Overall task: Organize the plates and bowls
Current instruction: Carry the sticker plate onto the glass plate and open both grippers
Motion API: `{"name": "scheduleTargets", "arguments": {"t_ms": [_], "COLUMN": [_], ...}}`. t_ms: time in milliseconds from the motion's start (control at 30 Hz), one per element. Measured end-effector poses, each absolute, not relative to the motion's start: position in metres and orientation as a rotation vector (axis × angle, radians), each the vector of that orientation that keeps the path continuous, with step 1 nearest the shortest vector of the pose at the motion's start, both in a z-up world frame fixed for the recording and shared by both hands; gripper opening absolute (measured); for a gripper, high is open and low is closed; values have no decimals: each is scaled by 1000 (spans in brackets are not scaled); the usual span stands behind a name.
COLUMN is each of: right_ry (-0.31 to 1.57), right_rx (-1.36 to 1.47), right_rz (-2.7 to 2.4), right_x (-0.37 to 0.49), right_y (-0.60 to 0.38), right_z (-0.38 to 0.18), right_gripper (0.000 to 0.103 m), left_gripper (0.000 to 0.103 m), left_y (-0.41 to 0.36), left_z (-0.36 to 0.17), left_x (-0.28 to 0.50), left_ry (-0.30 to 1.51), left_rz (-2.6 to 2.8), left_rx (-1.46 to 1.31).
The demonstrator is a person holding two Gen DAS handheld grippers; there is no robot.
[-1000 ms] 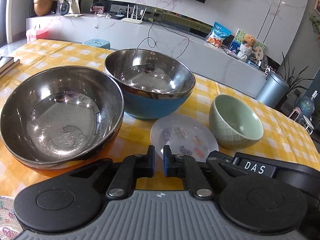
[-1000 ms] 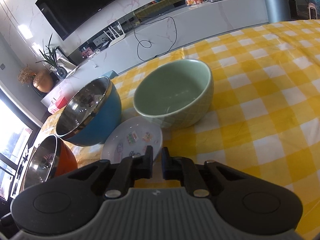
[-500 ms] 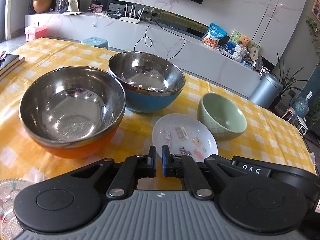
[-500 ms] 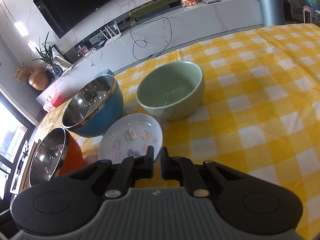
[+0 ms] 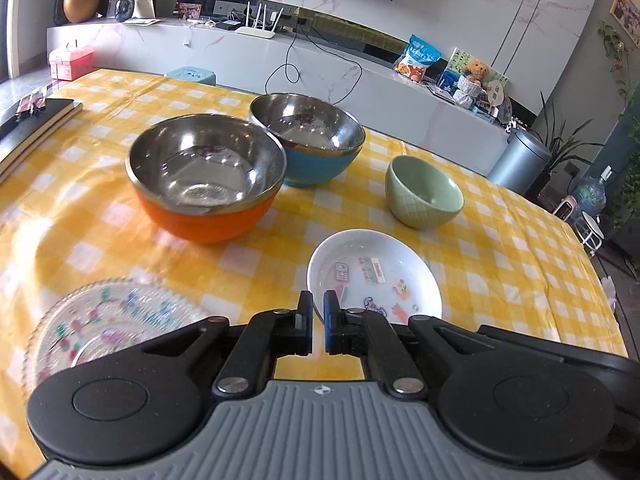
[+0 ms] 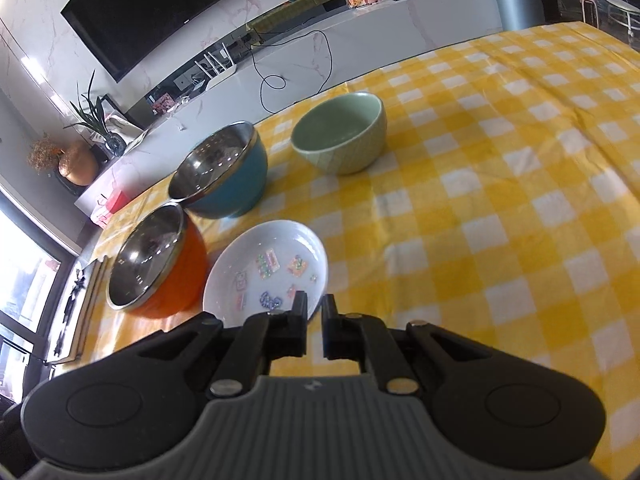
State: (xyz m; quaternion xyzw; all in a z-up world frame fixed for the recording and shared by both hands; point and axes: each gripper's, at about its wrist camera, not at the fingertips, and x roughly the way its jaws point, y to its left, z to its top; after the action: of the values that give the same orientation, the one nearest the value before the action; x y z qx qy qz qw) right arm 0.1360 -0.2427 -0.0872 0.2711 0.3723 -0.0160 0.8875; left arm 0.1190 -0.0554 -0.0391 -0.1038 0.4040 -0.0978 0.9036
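Observation:
On the yellow checked table stand an orange steel-lined bowl (image 5: 206, 178), a blue steel-lined bowl (image 5: 308, 144) touching it behind, a green ceramic bowl (image 5: 424, 192) and a small white patterned plate (image 5: 374, 276). A clear glass patterned plate (image 5: 108, 320) lies at the near left. My left gripper (image 5: 316, 312) is shut and empty, just at the white plate's near edge. My right gripper (image 6: 314, 312) is shut and empty, at the near rim of the white plate (image 6: 266, 270). The right wrist view also shows the orange bowl (image 6: 156, 260), blue bowl (image 6: 220, 172) and green bowl (image 6: 340, 134).
Dark notebooks (image 5: 32, 120) lie at the table's far left edge. A white marble TV cabinet (image 5: 320, 68) runs behind the table, with a grey bin (image 5: 518, 160) at its right end. The yellow cloth (image 6: 500, 200) stretches to the right of the bowls.
Both grippers have pulled back and up from the bowls, so the dishes look smaller and farther. The glass plate has come into the left wrist view. Both stay shut.

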Motion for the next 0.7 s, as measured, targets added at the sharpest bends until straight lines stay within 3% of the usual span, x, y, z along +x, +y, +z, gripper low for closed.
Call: {"name": "scheduleTargets", "arguments": {"t_ms": [700], "right_ry": [805], "right_rx": [482], "right_rz": [65], "right_x": [77], "right_y": [-148], "right_z": [-69], "right_gripper": [4], "left_gripper": [5], "left_y": [43], "left_z": [-25], "left_x": [61], "left_ry": [844], "left_rz": [-152], "left_rx": [-279]}}
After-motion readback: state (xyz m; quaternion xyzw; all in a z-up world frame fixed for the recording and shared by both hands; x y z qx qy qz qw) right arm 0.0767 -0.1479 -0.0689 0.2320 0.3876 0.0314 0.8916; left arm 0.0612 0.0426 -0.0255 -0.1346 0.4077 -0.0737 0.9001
